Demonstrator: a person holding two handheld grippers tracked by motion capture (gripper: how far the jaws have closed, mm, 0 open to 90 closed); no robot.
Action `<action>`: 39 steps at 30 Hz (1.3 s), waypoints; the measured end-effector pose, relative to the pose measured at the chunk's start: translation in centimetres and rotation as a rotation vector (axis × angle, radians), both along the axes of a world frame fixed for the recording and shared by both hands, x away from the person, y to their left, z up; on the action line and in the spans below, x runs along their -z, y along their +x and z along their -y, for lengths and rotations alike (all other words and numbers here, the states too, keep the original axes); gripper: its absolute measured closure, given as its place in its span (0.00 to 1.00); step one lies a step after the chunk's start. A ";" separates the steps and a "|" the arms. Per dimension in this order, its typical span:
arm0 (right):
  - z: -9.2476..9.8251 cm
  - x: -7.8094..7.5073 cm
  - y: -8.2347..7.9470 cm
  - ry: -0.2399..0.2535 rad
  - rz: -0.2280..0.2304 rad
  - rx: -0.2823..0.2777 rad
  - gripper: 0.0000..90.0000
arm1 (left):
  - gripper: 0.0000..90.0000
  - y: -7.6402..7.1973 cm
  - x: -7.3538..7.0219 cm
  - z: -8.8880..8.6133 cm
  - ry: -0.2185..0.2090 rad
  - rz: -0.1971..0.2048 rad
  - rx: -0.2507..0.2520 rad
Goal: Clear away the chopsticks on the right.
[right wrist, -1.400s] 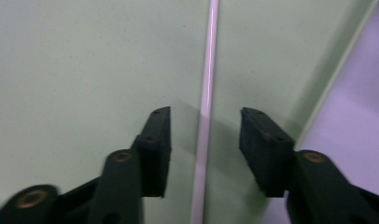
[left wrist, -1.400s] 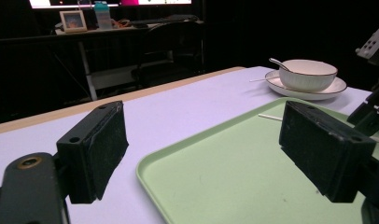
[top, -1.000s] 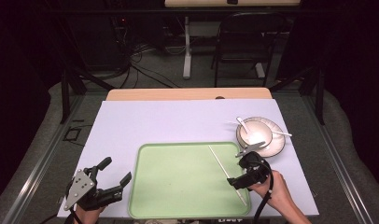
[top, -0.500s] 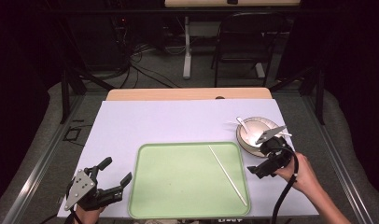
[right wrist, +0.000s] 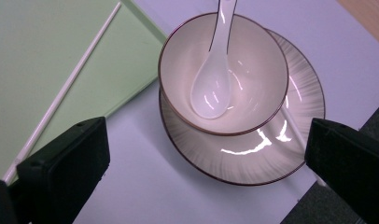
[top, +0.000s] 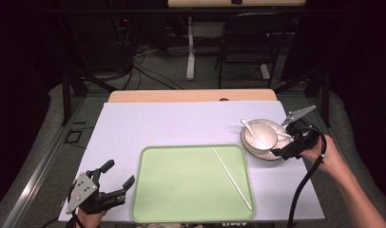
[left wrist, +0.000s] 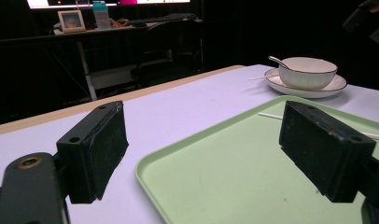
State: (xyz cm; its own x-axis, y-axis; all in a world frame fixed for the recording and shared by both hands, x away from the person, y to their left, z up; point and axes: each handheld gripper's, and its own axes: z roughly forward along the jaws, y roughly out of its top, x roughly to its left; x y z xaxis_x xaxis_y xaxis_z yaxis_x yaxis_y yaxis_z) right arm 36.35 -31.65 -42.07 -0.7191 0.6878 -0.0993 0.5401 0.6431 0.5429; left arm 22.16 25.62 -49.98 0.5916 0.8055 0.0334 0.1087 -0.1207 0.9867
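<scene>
A tray lies on the desk near its front edge, with one chopstick lying slantwise in its right part. Just right of the tray's far right corner stands a plate carrying a bowl; a spoon rests in the bowl, and a second chopstick lies across the plate, on its right side

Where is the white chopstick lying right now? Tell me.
In the high view the white chopstick lies slantwise on the right part of the green tray, just left of the bowl on its plate.
</scene>
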 end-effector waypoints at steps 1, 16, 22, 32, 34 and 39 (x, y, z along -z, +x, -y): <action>0.2 -0.2 0.4 0.006 -0.007 -0.007 0.00 | 0.17 0.0 0.0 0.0 -0.001 0.000 0.001; 2.0 -1.5 6.0 -0.065 -0.064 -0.069 0.00 | 0.17 0.0 0.0 0.0 -0.003 -0.003 -0.008; 2.1 -2.8 8.7 -0.172 -0.101 -0.080 0.00 | 0.17 0.0 0.0 0.0 -0.003 -0.004 -0.008; 0.2 -2.8 12.6 -0.383 -0.196 -0.116 0.01 | 0.17 0.0 0.1 -0.1 -0.002 -0.004 -0.008; 0.2 -3.0 13.3 -0.424 -0.225 -0.149 0.01 | 0.17 0.0 0.0 -0.1 0.000 -0.006 -0.005; 0.2 -1.4 15.0 -0.402 -0.227 -0.100 0.01 | 0.17 0.0 0.1 -0.2 -0.004 -0.006 -0.004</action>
